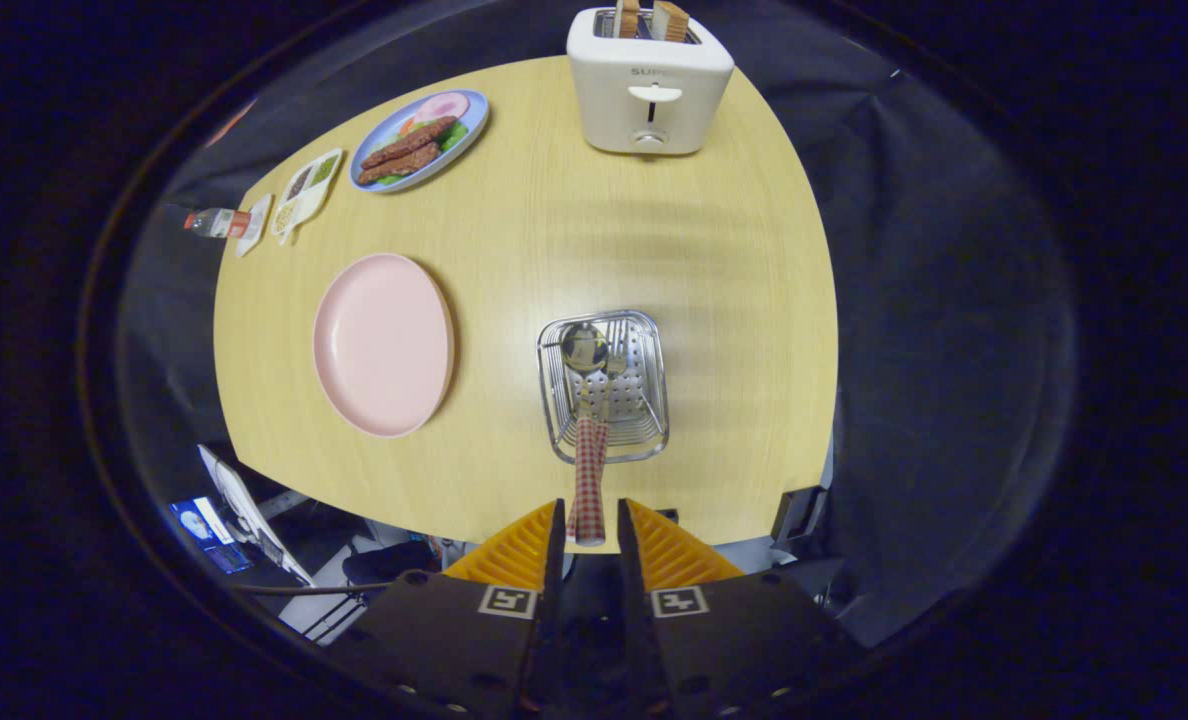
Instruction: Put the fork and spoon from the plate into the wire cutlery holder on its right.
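Dark cloth surrounds a pale wood-grain bench (pixel 714 300), seen from above along the hand-held gripper (pixel 590 530).

1. Hand-held gripper. Its two ribbed orange fingers (pixel 509 550) stand close together, with the chequered handles rising between them. Whether both pads press on the handles cannot be told: a narrow dark gap shows on each side. My judgement is that the utensils are either lightly held or just let go.

2. Task items. The spoon (pixel 584 348) and fork (pixel 616 352) both stand in the wire cutlery holder (pixel 654 380), just ahead of the fingers, heads down and handles leaning back toward the gripper. The spoon bowl is polished and mirror-bright; the fork tines lie beside it. The handles carry a red-and-white check covering, which probably offers better grip than bare metal.

3. Holder. A rectangular chrome wire basket with a perforated floor, standing upright on the bench. Its open top suits a vertical drop from above, which accounts for the gripper's overhead stance.

4. Pink plate (pixel 384 345). Matte, round, bare, to the left of the holder and well apart from it. Judged from this, the transfer is essentially done.

5. Other items. Beyond the holder stands a glossy white toaster (pixel 649 85) with bread in its slots; far left, a blue plate of food (pixel 419 140).
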The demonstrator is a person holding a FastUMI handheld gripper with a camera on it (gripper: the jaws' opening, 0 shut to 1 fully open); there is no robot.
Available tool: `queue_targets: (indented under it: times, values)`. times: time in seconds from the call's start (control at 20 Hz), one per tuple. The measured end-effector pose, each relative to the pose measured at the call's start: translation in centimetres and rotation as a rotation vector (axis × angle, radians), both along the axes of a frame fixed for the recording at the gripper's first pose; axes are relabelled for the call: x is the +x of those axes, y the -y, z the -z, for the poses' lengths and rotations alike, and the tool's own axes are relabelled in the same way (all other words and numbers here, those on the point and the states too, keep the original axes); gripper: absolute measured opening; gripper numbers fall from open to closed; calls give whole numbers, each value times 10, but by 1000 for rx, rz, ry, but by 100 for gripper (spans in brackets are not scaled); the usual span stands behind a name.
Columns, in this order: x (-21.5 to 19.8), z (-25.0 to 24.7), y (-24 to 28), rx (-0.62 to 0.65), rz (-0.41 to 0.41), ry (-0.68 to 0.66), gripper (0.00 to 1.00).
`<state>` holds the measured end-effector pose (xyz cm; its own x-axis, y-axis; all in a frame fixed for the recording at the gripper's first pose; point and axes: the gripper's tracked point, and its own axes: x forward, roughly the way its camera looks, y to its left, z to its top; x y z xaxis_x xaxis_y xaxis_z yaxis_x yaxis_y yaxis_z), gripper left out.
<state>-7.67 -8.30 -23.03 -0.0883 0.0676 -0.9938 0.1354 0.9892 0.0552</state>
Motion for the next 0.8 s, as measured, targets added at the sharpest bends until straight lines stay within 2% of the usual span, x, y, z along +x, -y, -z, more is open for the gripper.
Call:
queue_targets:
  times: [0.05,0.1,0.15,0.3,0.4,0.45,0.6,0.7,0.8]
  values:
    - [3,-2,-3,11,3,19,42]
    - [7,-4,-5,20,4,46,49]
    - [10,-7,-6,19,-3,77,63]
    - [28,-19,-7,2,-37,219,74]
    - [52,-26,-5,14,-37,350,86]
    - [61,-31,-11,32,-23,420,95]
    - [94,-69,-19,45,6,687,97]
    - [105,-107,-27,28,-20,904,97]
    - [104,-140,-39,21,-36,1066,97]
